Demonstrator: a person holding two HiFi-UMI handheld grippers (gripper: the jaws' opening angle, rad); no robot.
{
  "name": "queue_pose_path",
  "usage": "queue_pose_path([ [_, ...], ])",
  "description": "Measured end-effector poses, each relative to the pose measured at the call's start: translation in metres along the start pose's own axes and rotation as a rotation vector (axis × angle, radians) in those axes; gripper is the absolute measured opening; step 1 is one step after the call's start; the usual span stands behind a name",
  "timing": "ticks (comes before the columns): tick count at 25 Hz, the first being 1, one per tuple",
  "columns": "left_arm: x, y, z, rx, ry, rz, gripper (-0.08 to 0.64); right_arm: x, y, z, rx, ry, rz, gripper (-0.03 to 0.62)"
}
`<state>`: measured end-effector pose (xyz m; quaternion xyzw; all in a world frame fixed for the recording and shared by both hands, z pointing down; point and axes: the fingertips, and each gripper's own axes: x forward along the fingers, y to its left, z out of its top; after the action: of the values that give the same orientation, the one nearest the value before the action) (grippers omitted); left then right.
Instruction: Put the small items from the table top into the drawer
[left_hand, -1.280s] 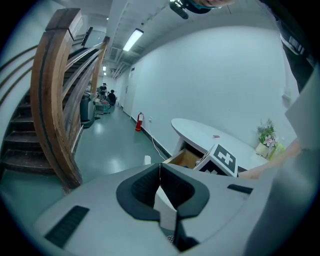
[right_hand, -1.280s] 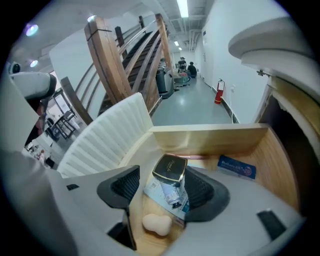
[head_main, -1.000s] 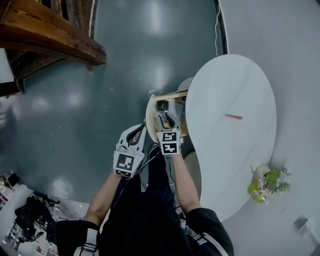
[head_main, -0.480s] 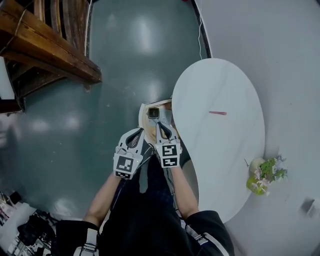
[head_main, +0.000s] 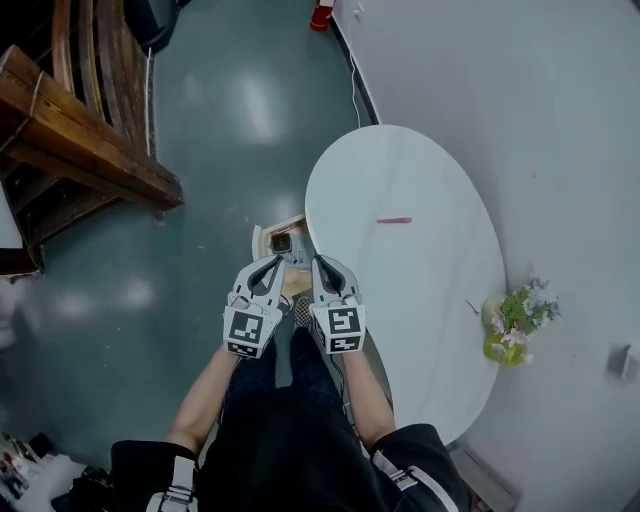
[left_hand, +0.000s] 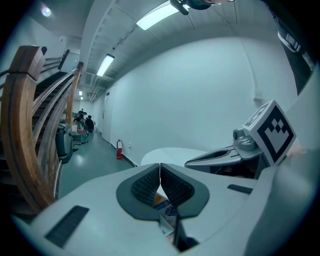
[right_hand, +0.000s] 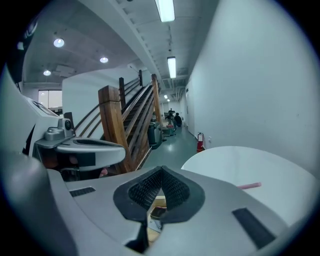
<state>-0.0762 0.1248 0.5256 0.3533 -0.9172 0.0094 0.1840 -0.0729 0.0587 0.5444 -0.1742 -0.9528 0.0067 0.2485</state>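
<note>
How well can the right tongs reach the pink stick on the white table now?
Probably yes: the pink stick lies on a bare part of the white table, with nothing between it and the right tongs. They are shut and must open first.

Wooden staircase (head_main: 80, 150) stood well left of left gripper (head_main: 270, 268); fire extinguisher (head_main: 322, 14) far ahead; flower pot (head_main: 515, 325) well right of right gripper (head_main: 322, 268).

No readable words or numbers, only coded square markers (head_main: 249, 330) on left tongs (head_main: 276, 262), right tongs (head_main: 320, 263)
</note>
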Motion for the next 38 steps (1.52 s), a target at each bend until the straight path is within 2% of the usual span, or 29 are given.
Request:
queue_pose_path([
  [6, 0.008, -0.048, 0.043, 0.076, -0.057, -0.099, 0.020, -0.058, -0.042, 0.024, 0.028, -0.086, -0.126, 0.028],
  [14, 0.013, -0.122, 0.081, 0.161, -0.106, -0.250, 0.020, -0.135, -0.087, 0.027, 0.078, -0.150, -0.298, 0.028],
  [21, 0.017, -0.183, 0.086, 0.216, -0.116, -0.386, 0.020, -0.201, -0.110, 0.002, 0.142, -0.182, -0.455, 0.028],
  [30, 0.020, -0.280, 0.086, 0.292, -0.108, -0.611, 0.020, -0.293, -0.138, -0.036, 0.239, -0.205, -0.685, 0.028],
  [38, 0.027, -0.357, 0.067, 0.331, -0.073, -0.760, 0.020, -0.357, -0.168, -0.081, 0.321, -0.202, -0.830, 0.028],
])
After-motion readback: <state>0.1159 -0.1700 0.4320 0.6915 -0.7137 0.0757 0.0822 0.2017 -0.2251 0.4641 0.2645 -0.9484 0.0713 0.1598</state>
